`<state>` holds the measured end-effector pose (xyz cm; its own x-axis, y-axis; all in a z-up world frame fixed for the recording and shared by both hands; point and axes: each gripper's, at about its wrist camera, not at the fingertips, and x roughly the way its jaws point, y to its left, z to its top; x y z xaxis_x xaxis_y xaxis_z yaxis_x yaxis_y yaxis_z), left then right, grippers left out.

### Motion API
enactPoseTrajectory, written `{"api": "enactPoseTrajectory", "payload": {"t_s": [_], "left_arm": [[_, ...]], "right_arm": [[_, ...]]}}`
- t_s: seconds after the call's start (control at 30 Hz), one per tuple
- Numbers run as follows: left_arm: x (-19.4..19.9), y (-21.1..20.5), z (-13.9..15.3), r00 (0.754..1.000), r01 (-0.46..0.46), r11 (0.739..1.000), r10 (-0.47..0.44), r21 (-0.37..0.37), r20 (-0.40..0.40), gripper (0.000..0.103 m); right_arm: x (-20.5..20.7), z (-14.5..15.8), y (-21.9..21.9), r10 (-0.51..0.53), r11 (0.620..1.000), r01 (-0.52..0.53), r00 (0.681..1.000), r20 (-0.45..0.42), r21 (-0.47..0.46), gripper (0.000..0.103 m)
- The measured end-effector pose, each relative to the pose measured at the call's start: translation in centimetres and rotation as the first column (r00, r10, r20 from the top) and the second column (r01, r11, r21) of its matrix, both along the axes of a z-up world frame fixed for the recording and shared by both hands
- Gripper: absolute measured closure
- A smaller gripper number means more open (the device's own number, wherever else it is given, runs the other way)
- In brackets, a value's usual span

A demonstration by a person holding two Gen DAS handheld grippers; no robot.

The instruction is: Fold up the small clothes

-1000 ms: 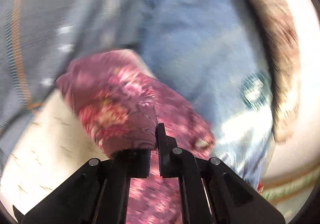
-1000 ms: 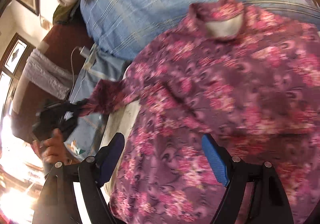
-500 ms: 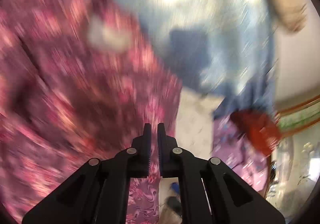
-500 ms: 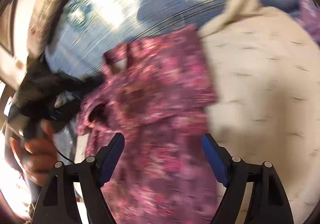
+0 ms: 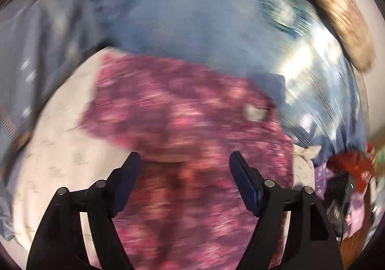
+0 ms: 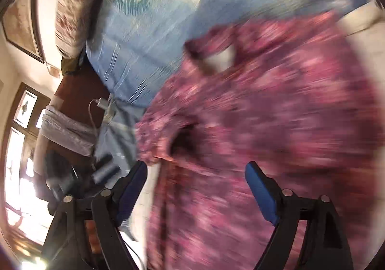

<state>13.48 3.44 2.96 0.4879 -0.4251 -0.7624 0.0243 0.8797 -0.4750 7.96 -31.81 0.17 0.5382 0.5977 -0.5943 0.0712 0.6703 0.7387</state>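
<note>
The small garment (image 5: 182,125) lies spread on a cloth (image 5: 55,169) that covers the near part of the bed (image 5: 192,17). Its neck opening (image 5: 255,111) points toward the far right in the left wrist view. In the right wrist view a sleeve (image 6: 163,135) lies folded inward at the garment's left edge. Behind the garment stretches the bed's sheet, and a pillow (image 5: 336,15) lies along the far edge. A heap of other clothes (image 5: 346,173) sits to the right of the cloth. Left of the bed, a charger with its cable (image 6: 101,106) lies near the mattress edge.
</note>
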Motion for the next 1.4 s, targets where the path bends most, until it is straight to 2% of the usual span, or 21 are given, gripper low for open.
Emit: {"api": "enactPoseTrajectory", "payload": {"t_s": [0.03,0.13,0.2,0.27,0.3,0.33,0.37,0.43,0.57,0.7,0.77,0.83,0.93,1.0,1.1,1.2,1.23,1.3,1.33,1.4], "left_arm": [[0.2,1.4,-0.8,0.999,-0.018,1.0,0.018,-0.022,-0.028,0.028],[0.7,5.1,-3.2,0.992,-0.088,0.993,0.08,-0.078,-0.101,0.028],[0.6,5.8,-4.4,0.989,-0.104,0.988,0.09,-0.118,-0.12,0.028],[0.9,6.0,-5.3,0.986,-0.112,0.982,0.09,-0.151,-0.143,0.028],[1.1,6.0,-5.6,0.984,-0.12,0.98,0.095,-0.159,-0.153,0.028],[1.3,5.8,-5.9,0.982,-0.125,0.977,0.096,-0.175,-0.164,0.028],[1.4,5.9,-6.0,0.981,-0.126,0.974,0.094,-0.188,-0.169,0.028],[1.4,5.5,-6.0,0.982,-0.123,0.966,0.086,-0.227,-0.167,0.028],[1.6,4.0,-6.0,0.982,-0.127,0.95,0.079,-0.284,-0.172,0.027],[2.2,-0.3,-6.1,0.98,-0.089,0.938,0.021,-0.335,-0.2,0.028],[2.5,-3.0,-6.1,0.978,-0.064,0.943,-0.006,-0.327,-0.21,0.027],[2.8,-5.2,-6.3,0.976,-0.04,0.946,-0.032,-0.322,-0.215,0.027],[3.2,-7.9,-7.0,0.965,-0.017,0.952,-0.064,-0.305,-0.254,0.028],[3.1,-8.9,-7.1,0.962,-0.009,0.945,-0.081,-0.326,-0.262,0.028],[2.8,-9.7,-6.5,0.967,0.014,0.948,-0.094,-0.317,-0.237,0.028],[2.8,-9.4,-6.0,0.971,0.004,0.953,-0.077,-0.304,-0.227,0.027],[2.8,-9.1,-5.9,0.972,-0.006,0.958,-0.062,-0.288,-0.226,0.027],[3.2,-8.5,-6.0,0.971,-0.023,0.965,-0.041,-0.262,-0.236,0.027],[3.4,-8.3,-6.2,0.968,-0.03,0.967,-0.034,-0.253,-0.247,0.027],[3.6,-7.9,-6.6,0.96,-0.046,0.962,-0.032,-0.268,-0.28,0.027]], "right_arm": [[1.9,-0.6,1.7,0.022,1.0,-0.022,0.999,-0.024,0.009,0.015],[6.0,-1.7,5.8,0.037,0.998,-0.038,0.999,-0.027,-0.041,0.015],[7.9,-2.7,8.0,0.07,0.997,-0.072,0.996,-0.052,-0.039,0.018],[9.3,-3.4,10.0,0.095,0.994,-0.099,0.993,-0.073,-0.051,0.042],[9.7,-3.5,11.0,0.11,0.99,-0.116,0.991,-0.077,-0.084,0.082],[9.9,-3.0,11.6,0.135,0.983,-0.143,0.988,-0.072,-0.117,0.09],[9.8,-2.4,11.6,0.137,0.981,-0.142,0.989,-0.047,-0.128,0.09],[8.4,0.2,10.0,0.114,0.986,-0.105,0.992,0.061,-0.132,0.09],[5.9,4.1,3.3,0.0,0.996,0.014,0.987,0.159,-0.09,0.09],[3.6,5.3,-3.4,-0.103,0.985,0.124,0.98,0.168,-0.122,0.09],[2.5,5.1,-6.1,-0.143,0.987,0.154,0.975,0.169,-0.052,0.09],[1.3,4.9,-8.4,-0.177,0.982,0.185,0.97,0.166,-0.037,0.09],[0.5,4.7,-10.0,-0.196,0.979,0.202,0.966,0.166,-0.017,0.09],[0.5,5.4,-10.7,-0.198,0.98,0.199,0.963,0.182,0.016,0.09],[0.9,8.5,-11.1,-0.194,0.981,0.19,0.946,0.261,0.039,0.09],[1.8,10.6,-11.2,-0.197,0.977,0.211,0.93,0.312,-0.014,0.09],[2.4,10.5,-11.4,-0.207,0.972,0.231,0.931,0.3,-0.046,0.089],[3.9,8.4,-12.2,-0.281,0.941,0.311,0.938,0.205,-0.132,0.085],[4.6,7.0,-12.5,-0.303,0.927,0.327,0.941,0.148,-0.182,0.082],[5.9,3.0,-13.4,-0.333,0.903,0.312,0.943,-0.023,-0.296,0.08]]}}
